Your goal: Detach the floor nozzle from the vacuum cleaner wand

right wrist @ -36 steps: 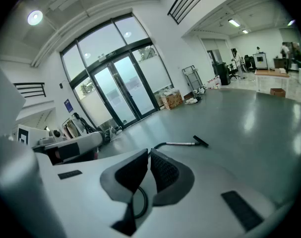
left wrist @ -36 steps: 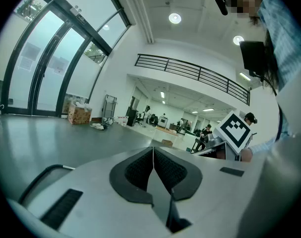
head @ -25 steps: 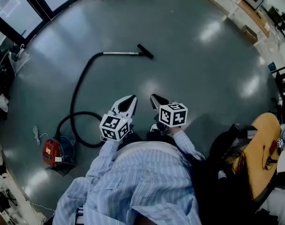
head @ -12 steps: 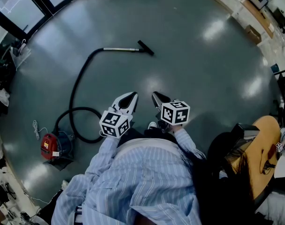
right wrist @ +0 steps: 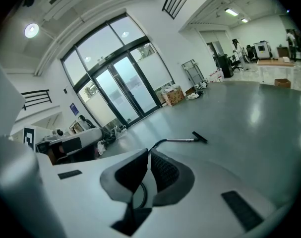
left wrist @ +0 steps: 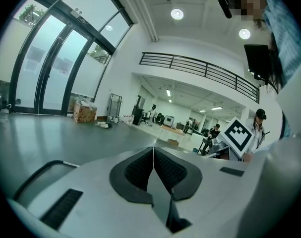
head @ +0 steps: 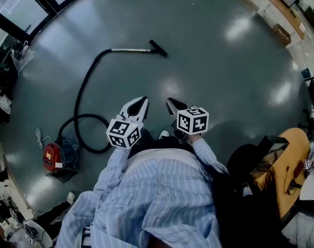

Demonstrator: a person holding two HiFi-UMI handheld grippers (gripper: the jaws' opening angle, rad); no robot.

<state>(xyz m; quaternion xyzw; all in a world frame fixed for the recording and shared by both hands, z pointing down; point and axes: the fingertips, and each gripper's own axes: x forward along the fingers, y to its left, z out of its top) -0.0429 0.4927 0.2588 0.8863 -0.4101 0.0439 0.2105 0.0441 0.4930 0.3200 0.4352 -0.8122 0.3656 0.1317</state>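
The black floor nozzle (head: 158,47) lies on the grey floor, joined to the silver wand (head: 132,50), whose black hose (head: 83,94) curves back to a red vacuum cleaner (head: 54,156) at the left. In the right gripper view the nozzle (right wrist: 199,137) and wand (right wrist: 180,140) show far ahead. My left gripper (head: 140,104) and right gripper (head: 169,105) are held side by side in front of my body, well short of the wand. Both are shut with nothing between the jaws. The left gripper (left wrist: 152,150) faces the hall, not the vacuum.
A guitar (head: 284,164) and a seated person lie at the right. Glass doors (right wrist: 115,90) and clutter stand along the left wall. Cardboard boxes (head: 282,34) sit at the far right edge. People work at desks in the distance (left wrist: 212,132).
Both grippers have drifted slightly up the frame toward the wand as I step forward. The vacuum, hose and nozzle lie where they were on the floor. Jaws stay shut.
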